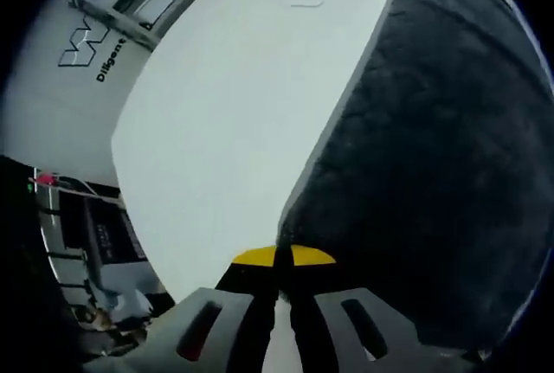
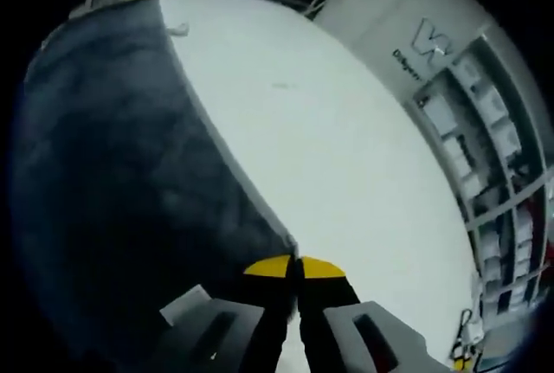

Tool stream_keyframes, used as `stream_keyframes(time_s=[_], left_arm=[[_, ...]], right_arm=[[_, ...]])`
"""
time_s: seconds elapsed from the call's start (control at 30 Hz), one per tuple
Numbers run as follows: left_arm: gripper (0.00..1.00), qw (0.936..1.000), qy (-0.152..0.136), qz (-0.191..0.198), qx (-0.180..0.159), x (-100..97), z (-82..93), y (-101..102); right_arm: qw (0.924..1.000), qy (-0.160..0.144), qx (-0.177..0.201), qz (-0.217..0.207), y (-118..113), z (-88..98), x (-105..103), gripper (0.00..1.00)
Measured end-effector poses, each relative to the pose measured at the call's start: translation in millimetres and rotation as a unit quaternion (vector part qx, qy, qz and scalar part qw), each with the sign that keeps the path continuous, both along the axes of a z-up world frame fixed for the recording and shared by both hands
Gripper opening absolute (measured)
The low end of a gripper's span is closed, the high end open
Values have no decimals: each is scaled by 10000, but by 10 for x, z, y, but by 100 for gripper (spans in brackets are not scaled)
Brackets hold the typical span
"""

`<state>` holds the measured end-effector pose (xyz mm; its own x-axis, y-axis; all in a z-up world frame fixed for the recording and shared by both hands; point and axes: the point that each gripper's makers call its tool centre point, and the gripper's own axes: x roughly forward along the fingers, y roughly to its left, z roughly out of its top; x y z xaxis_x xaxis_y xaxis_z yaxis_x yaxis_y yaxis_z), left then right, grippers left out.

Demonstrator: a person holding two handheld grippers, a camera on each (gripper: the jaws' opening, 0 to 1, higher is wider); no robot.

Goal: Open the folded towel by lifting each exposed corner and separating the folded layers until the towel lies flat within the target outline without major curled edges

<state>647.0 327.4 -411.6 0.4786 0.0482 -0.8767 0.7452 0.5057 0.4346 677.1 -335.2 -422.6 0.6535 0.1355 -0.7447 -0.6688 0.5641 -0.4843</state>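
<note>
1. The left gripper (image 1: 283,262) pinches a corner of the dark grey towel (image 1: 441,174), jaws closed on its edge.
2. The right gripper (image 2: 295,267) clamps another corner of the towel (image 2: 112,183).
3. The towel spreads over the white table (image 1: 234,122).

Bare table (image 1: 225,122) free beside towel (image 1: 441,157); nothing blocking.

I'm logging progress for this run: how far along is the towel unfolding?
Done: the dark towel already lies spread wide over the white table, its long edge straight. In hand: the left tool and right tool are each shut on a near corner of the towel. Left: setting those corners down flat. I can't make out a target outline, so placement is unconfirmed.
</note>
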Motion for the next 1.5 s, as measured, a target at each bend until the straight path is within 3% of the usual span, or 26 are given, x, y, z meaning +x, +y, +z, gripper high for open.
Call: stream_keyframes(time_s=[0.23,0.47,0.5,0.53,0.67,0.77,0.87,0.93,1.1,1.2,1.27,1.37,1.4,1.47,1.5], left_arm=[[2,9995,-323,58,-11,272,-41,36],[2,9993,-374,1,-83,370,-24,36],[3,9992,-388,24,-112,374,-20,40],[30,9947,-797,364,-544,460,122,39],[76,9803,-1200,671,-1415,492,419,-63],[100,9707,-1643,777,-1569,495,627,-104],[100,9613,-2082,522,-1729,469,897,-194],[100,9553,-2190,603,-1893,397,1041,-226],[100,9486,-2547,483,-1816,162,1356,-283],[100,9411,-2652,424,-2055,85,1559,-366],[100,9365,-2736,392,-2161,-36,1665,-424],[100,9246,-2829,226,-2542,-244,1882,-602],[100,9190,-2860,183,-2707,-328,1986,-663],[100,9075,-2976,89,-2963,-694,2090,-837],[100,9000,-3035,99,-3125,-680,2197,-859]], right_arm=[[9998,-134,-12,-110,1,11,214,0],[9996,-178,63,-218,7,15,319,0],[9995,-195,87,-233,14,19,324,14],[9970,-719,-46,-274,4,171,411,21],[9917,-1048,309,-674,-60,413,412,48],[9866,-1358,306,-845,-112,622,402,80],[9830,-1688,389,-611,-35,836,360,100],[9788,-1904,349,-673,-42,1007,271,99],[9650,-2354,513,-1036,-69,1405,33,100],[9532,-2744,832,-959,33,1709,-185,100],[9485,-2828,1068,-947,102,1840,-352,99],[9364,-3085,1433,-863,221,2102,-673,99],[9319,-3141,1617,-825,287,2198,-847,99],[9200,-3282,1970,-841,364,2346,-1125,99],[9132,-3350,2191,-769,428,2412,-1274,99]])
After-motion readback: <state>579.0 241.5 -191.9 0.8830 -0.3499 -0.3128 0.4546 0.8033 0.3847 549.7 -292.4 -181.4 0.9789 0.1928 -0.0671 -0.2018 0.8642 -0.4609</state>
